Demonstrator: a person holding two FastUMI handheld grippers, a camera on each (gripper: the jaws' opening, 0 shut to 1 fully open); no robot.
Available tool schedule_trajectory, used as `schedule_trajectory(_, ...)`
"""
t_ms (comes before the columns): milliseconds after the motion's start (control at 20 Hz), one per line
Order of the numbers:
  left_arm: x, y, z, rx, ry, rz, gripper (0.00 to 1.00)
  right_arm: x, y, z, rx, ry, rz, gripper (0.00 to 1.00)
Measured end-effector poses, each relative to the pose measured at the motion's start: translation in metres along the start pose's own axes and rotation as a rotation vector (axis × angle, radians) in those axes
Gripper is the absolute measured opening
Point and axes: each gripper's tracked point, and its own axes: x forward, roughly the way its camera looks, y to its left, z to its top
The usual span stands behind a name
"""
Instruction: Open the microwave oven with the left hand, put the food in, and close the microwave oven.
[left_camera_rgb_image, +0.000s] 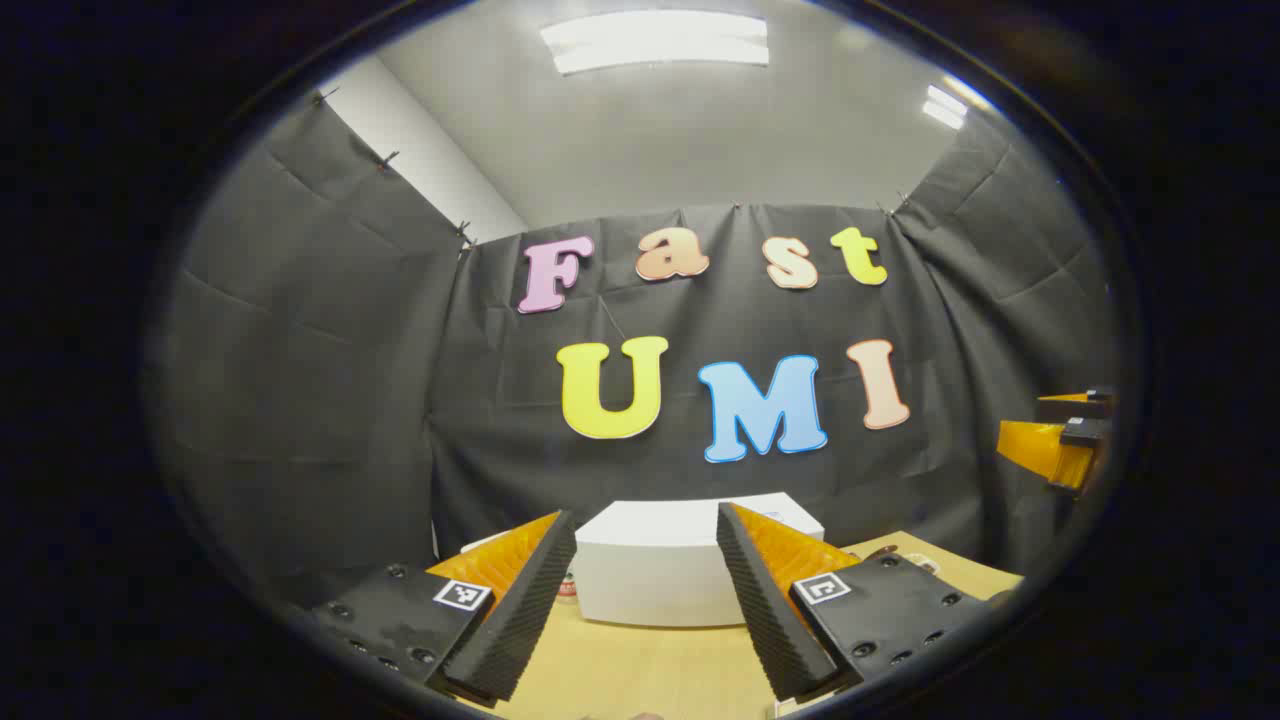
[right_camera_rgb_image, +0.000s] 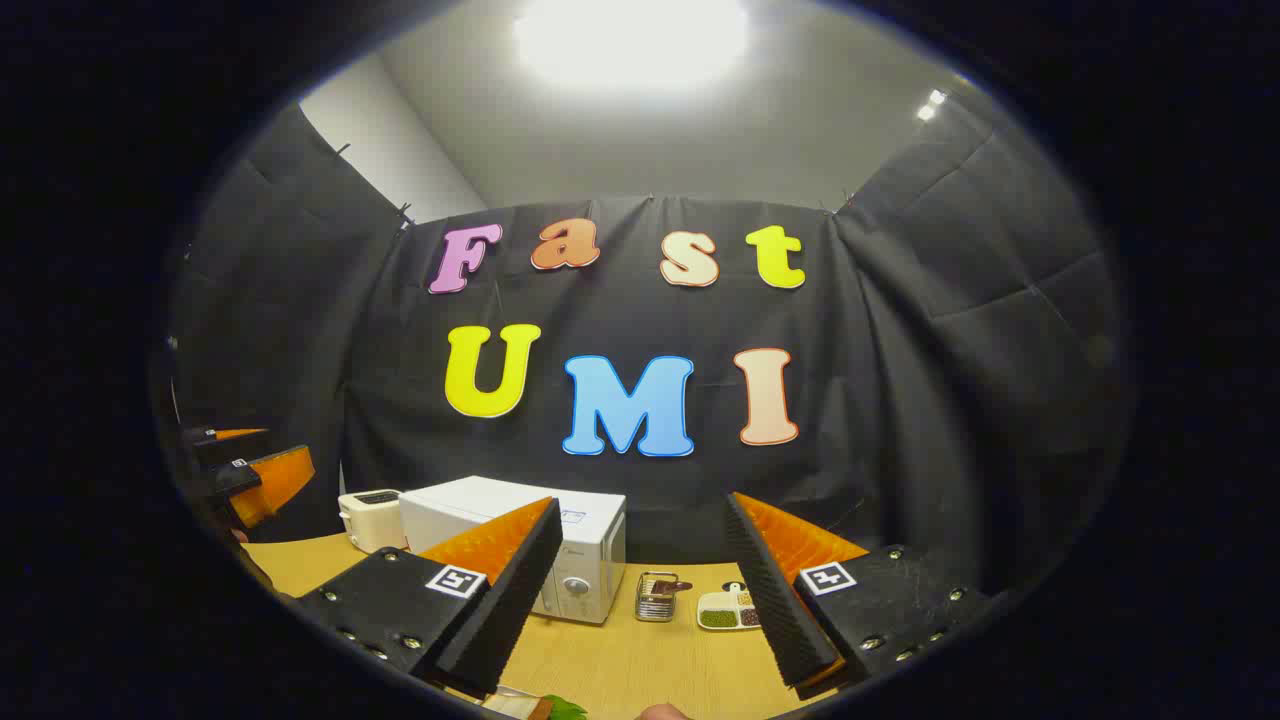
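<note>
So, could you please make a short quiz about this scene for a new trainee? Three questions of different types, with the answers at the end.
1. True or false: the microwave door is already swung open.
2. Multiple choice: what stands directly left of the microwave in the right gripper view? A) a kettle B) a toaster C) a bowl
3. Short answer: how do the left gripper and right gripper stand, open or shut?

Key
1. False. The door looks closed, flush with the front.
2. B.
3. Both open, fingers spread apart with nothing between them. The compartment dish and small metal container sit untouched on the table.
</note>
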Motion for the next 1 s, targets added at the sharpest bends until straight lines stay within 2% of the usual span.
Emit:
schedule_trajectory(300, -0.002, 0.007, 0.005, 0.009, -0.016, 0.024, 0.96, 0.004, 0.009, 0.003, -0.003, -0.003, 0.027, 0.98)
schedule_trajectory(650, 0.008, 0.017, -0.004, 0.002, -0.02, 0.027, 0.96, 0.009, 0.015, 0.003, -0.007, -0.006, 0.015, 0.98)
schedule_trajectory(1000, 0.05, 0.01, -0.034, -0.017, 0.012, -0.035, 0.96, 0.014, 0.016, 0.007, -0.011, -0.01, -0.042, 0.98)
